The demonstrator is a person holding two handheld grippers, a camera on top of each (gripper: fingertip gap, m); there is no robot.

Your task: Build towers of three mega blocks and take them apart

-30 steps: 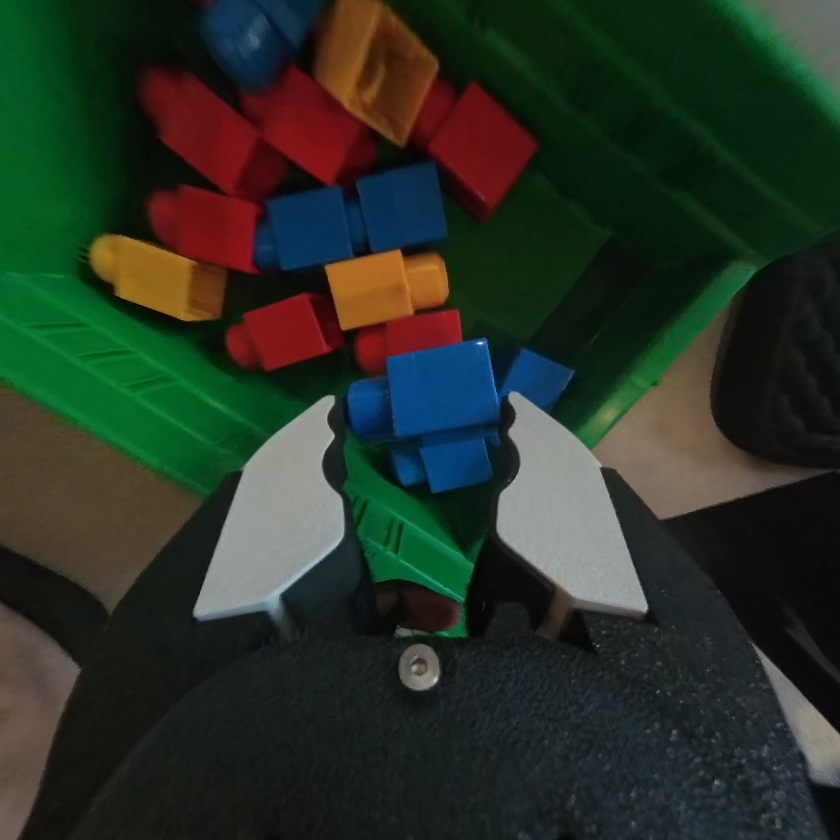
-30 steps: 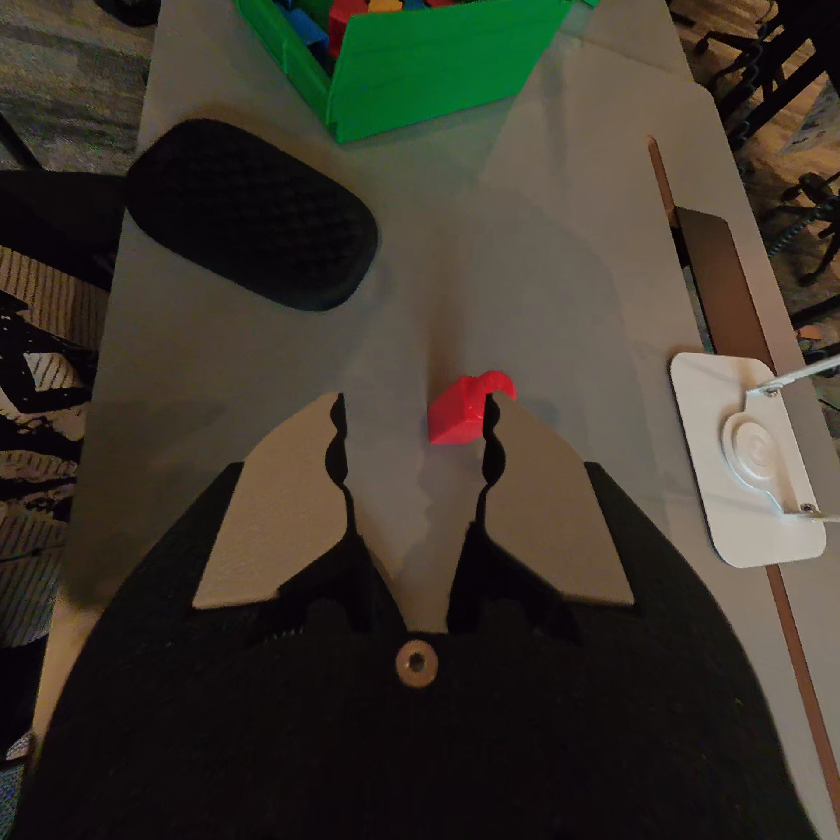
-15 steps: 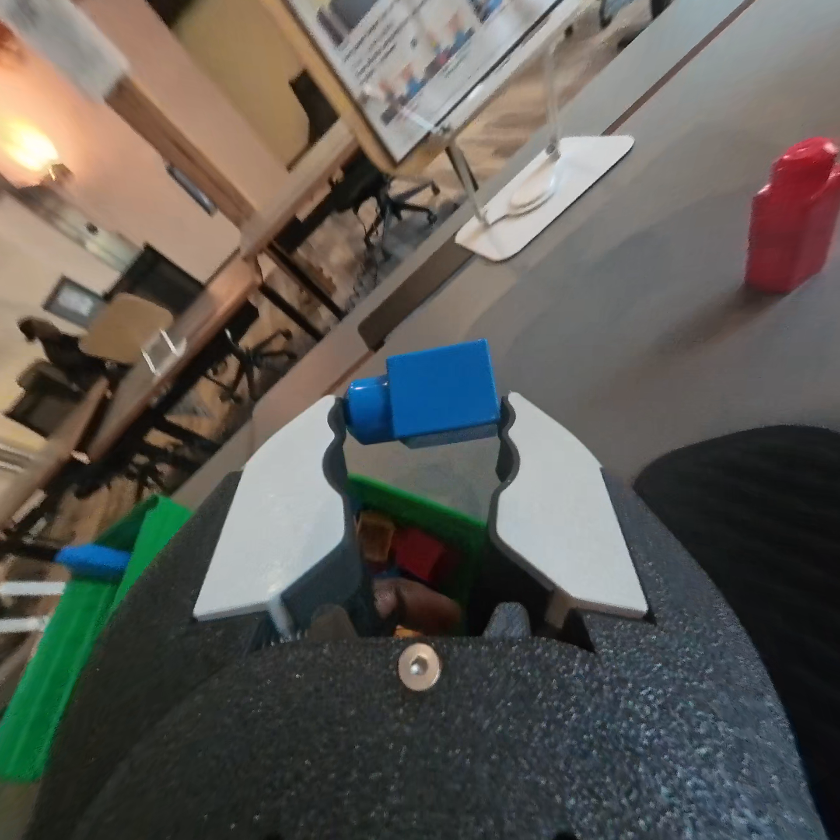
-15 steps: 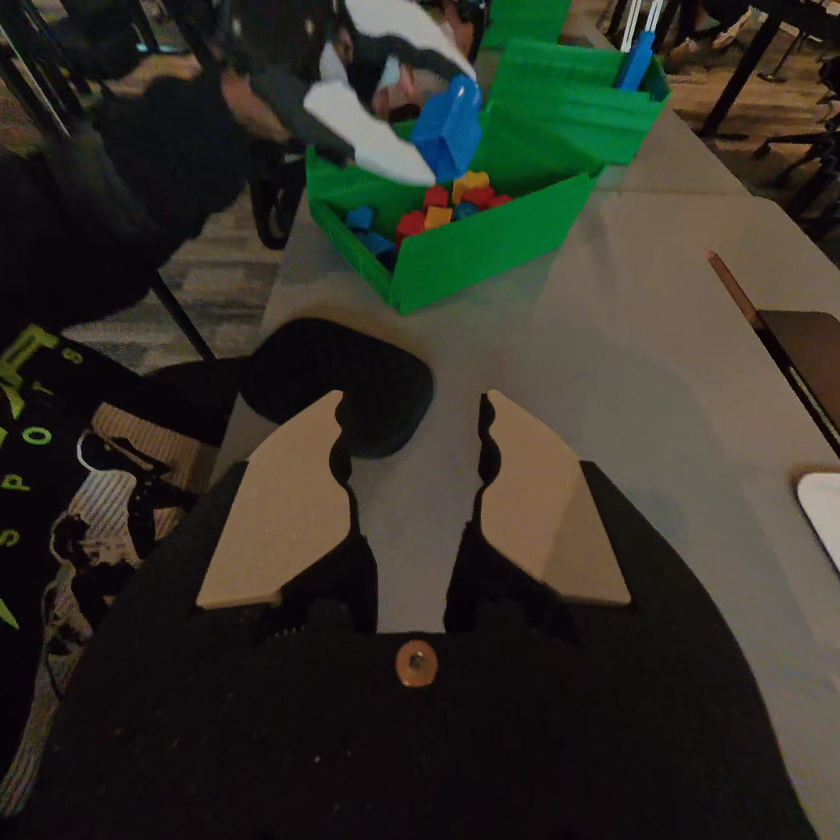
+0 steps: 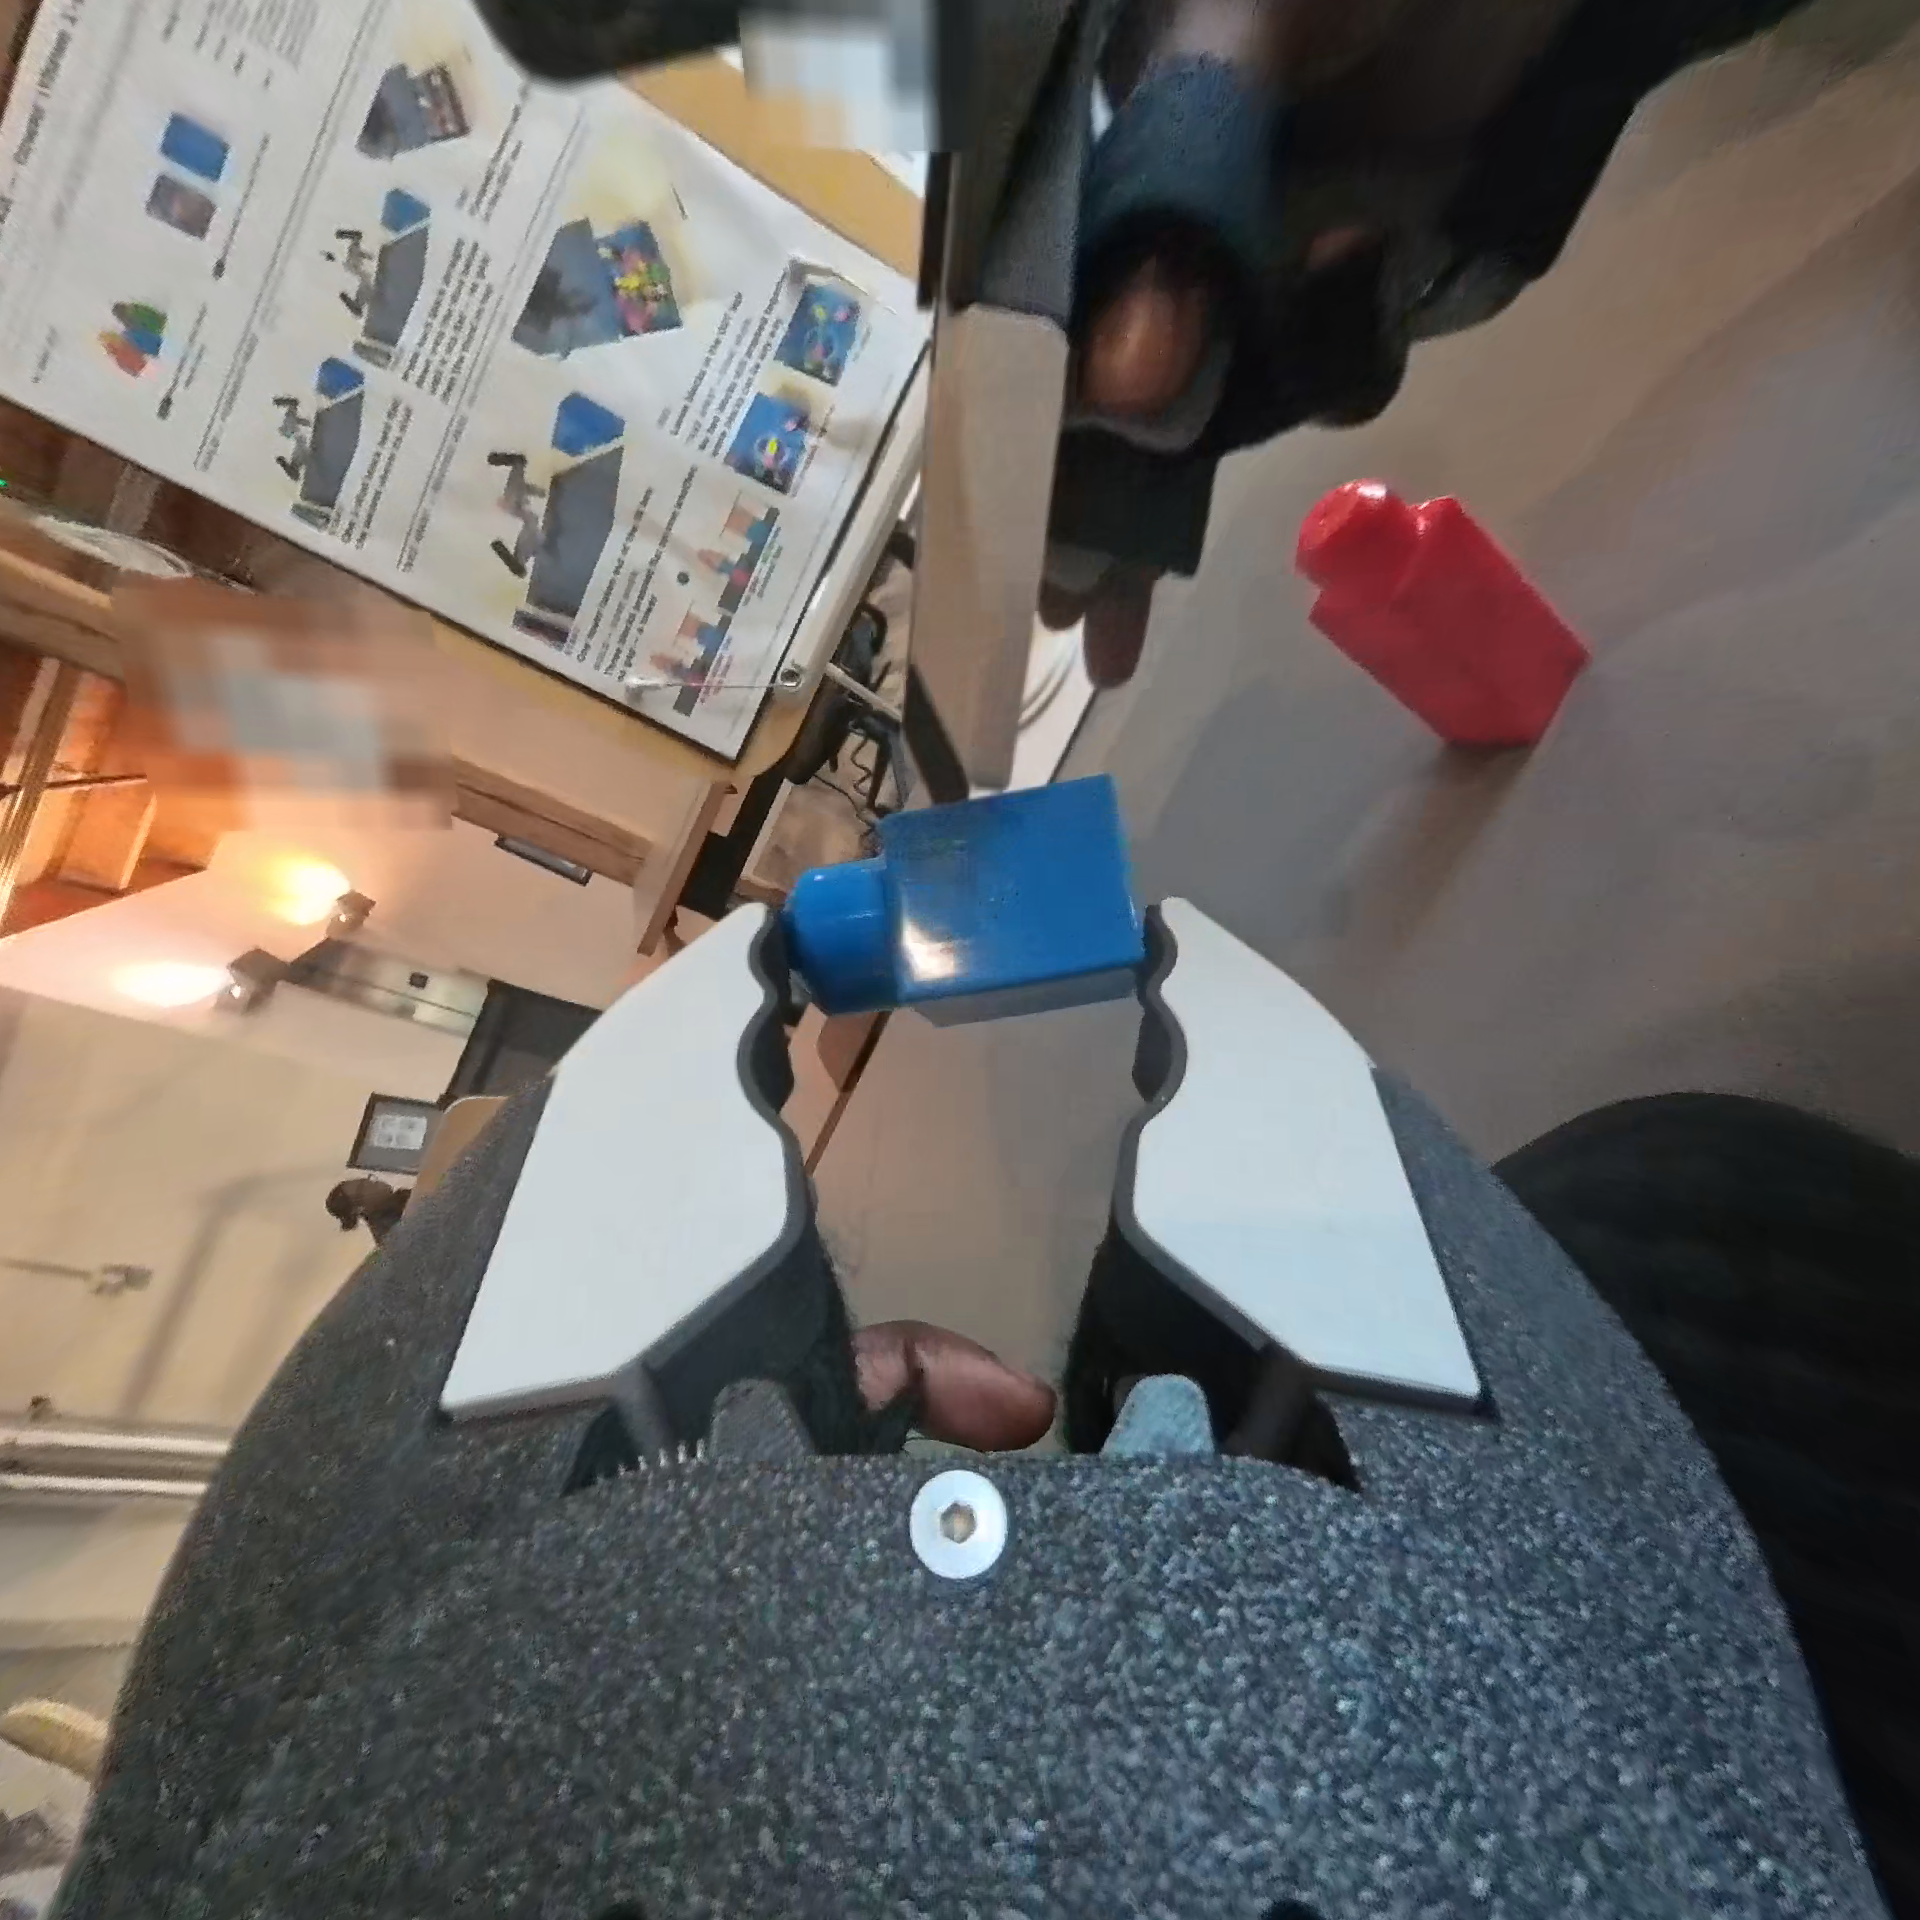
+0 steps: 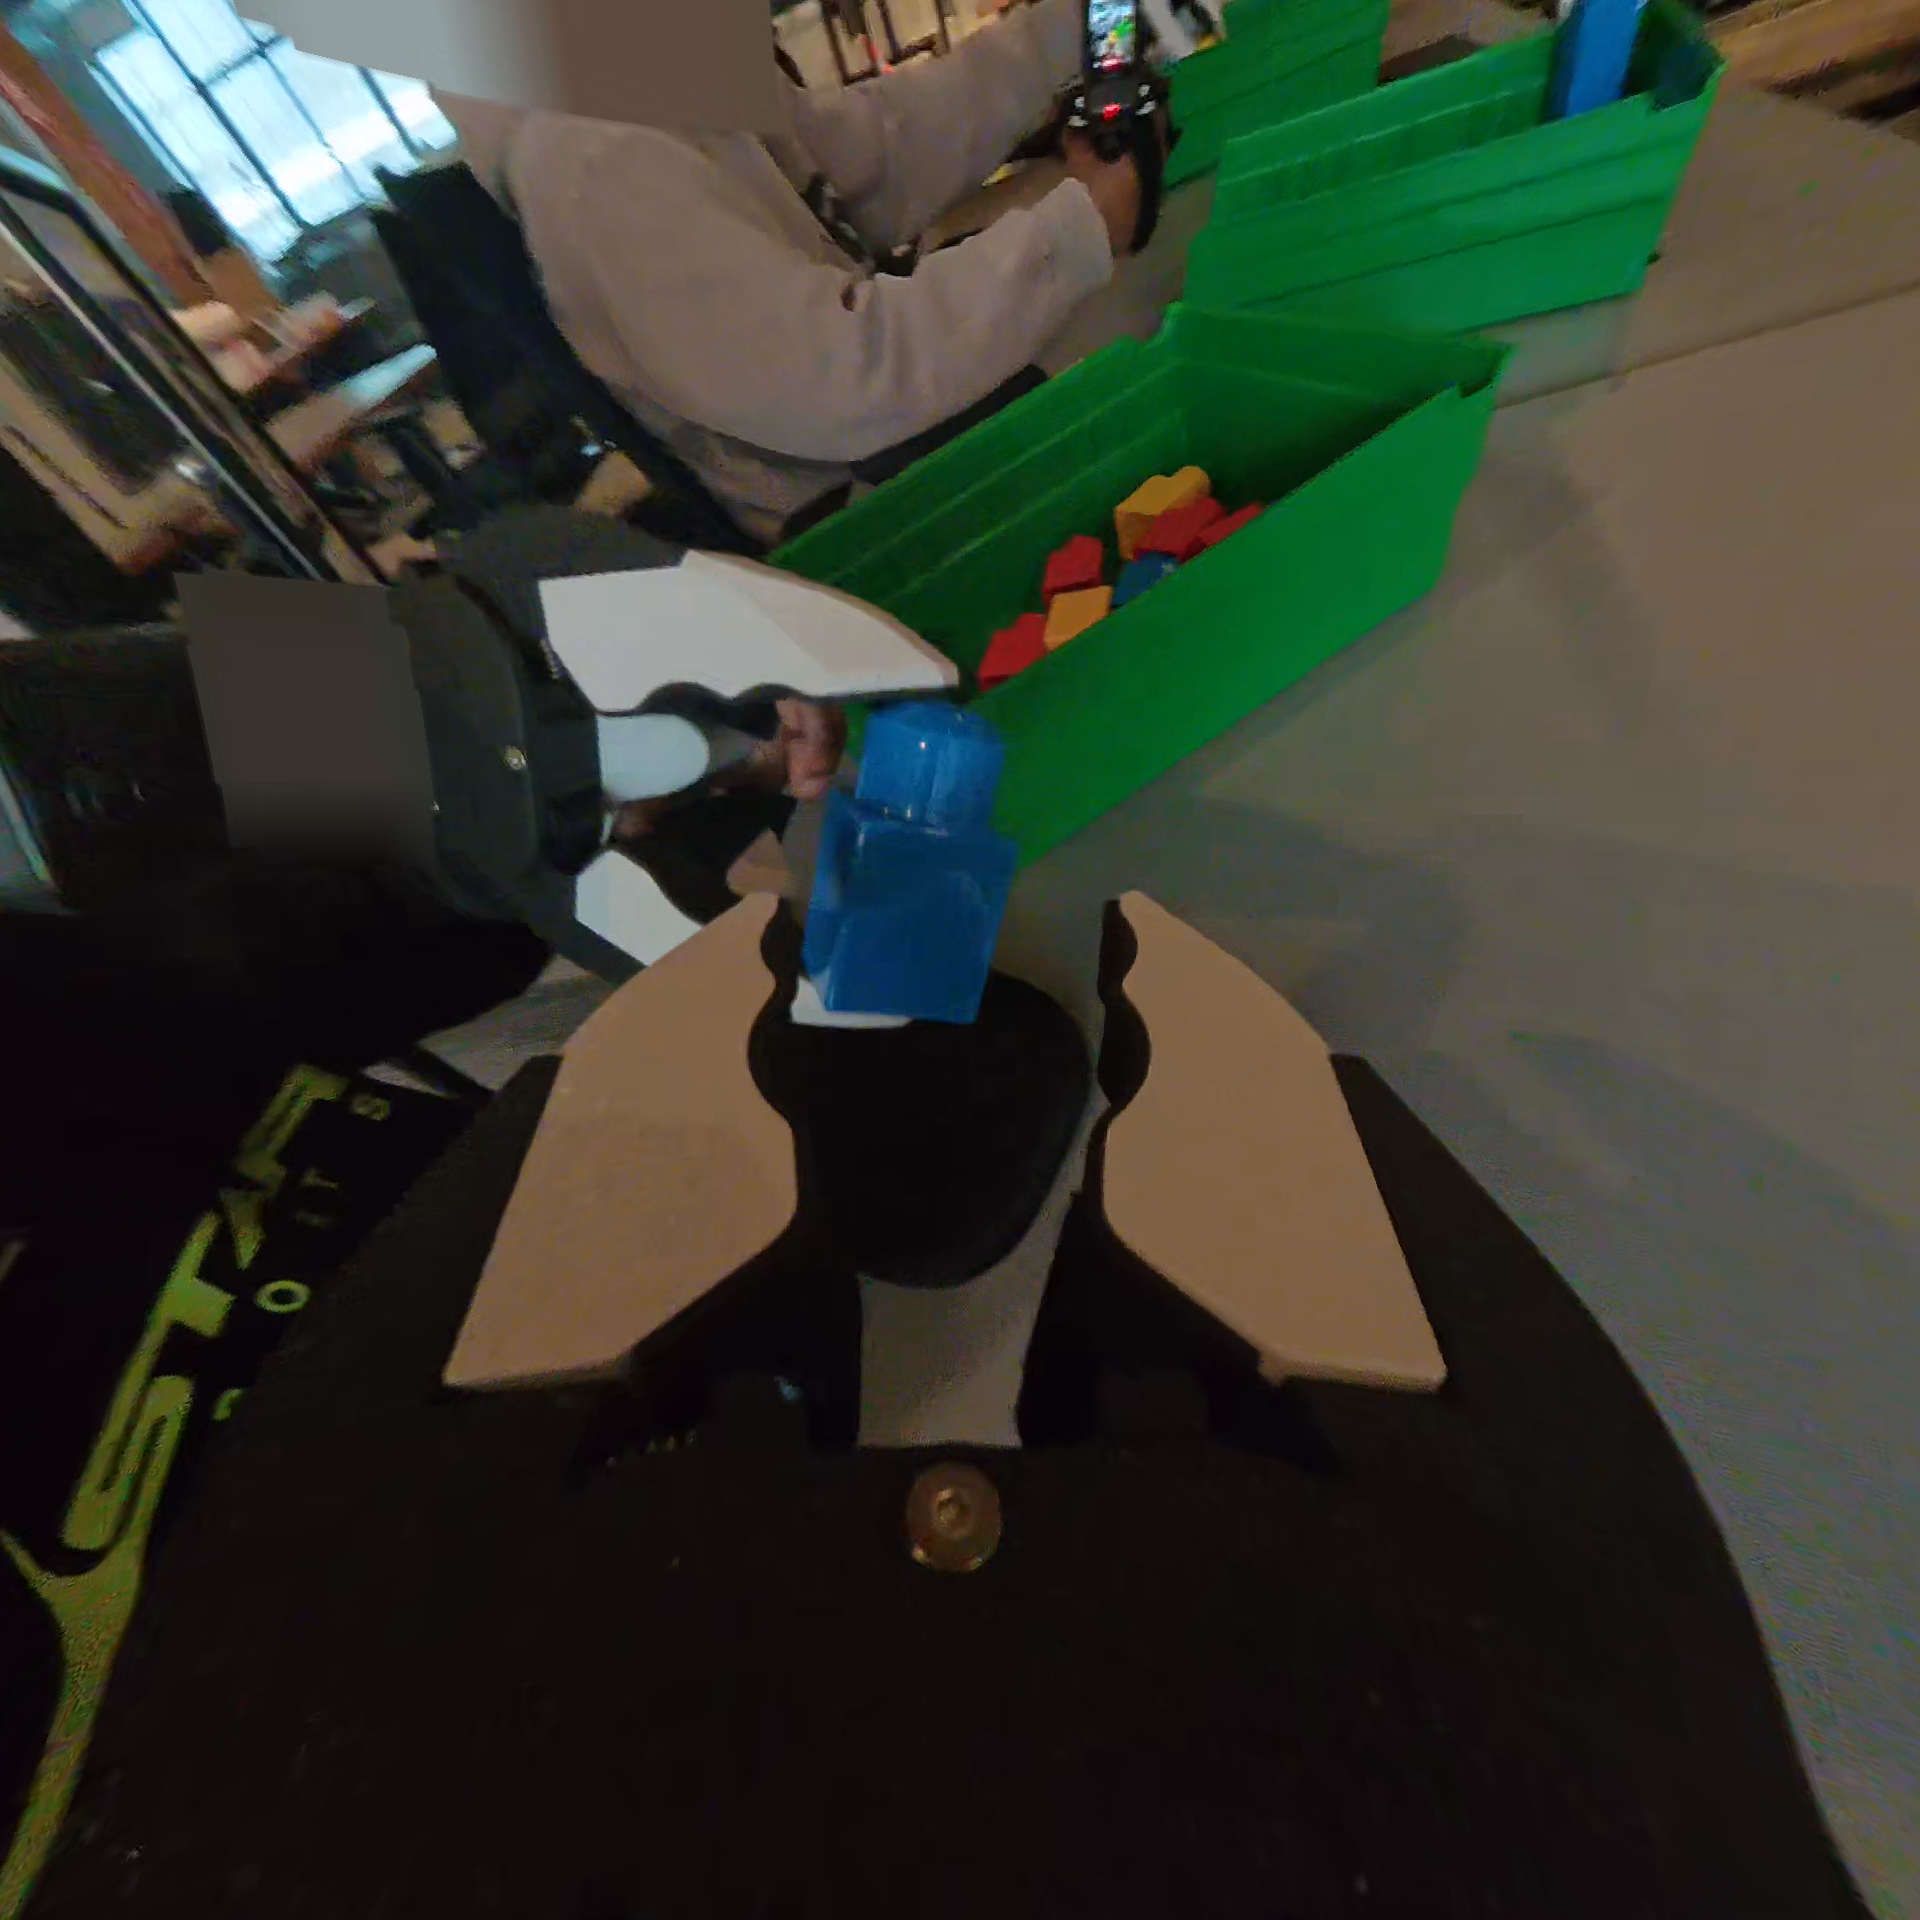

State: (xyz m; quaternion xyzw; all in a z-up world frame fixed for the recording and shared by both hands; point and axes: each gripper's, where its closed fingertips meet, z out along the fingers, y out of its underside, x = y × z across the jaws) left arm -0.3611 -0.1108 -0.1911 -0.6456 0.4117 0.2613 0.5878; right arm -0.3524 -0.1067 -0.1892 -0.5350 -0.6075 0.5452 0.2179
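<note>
My left gripper (image 5: 964,925) is shut on a blue block (image 5: 987,904) and holds it in the air, stud to the left. In the right wrist view its white fingers (image 6: 727,634) clamp the same blue block (image 6: 904,883) from above and below. My right gripper (image 6: 945,920) is open and empty, with the blue block just ahead of the gap between its fingertips. I cannot tell whether they touch. A red block (image 5: 1439,623) stands alone on the grey table (image 5: 1558,883). The right gripper's gloved hand (image 5: 1143,312) hangs above it.
A green bin (image 6: 1195,665) holding several red, yellow and blue blocks (image 6: 1143,540) stands behind the blue block. More green bins (image 6: 1455,208) lie farther back. A black pad (image 6: 935,1143) lies under the grippers. A person in a grey sleeve (image 6: 727,260) sits at the table's left. The grippers are tip to tip, or close to it.
My left gripper lifted the blue block out of the green bin and carried it over the table. My right gripper left the red block, rose and turned to face the blue block.
</note>
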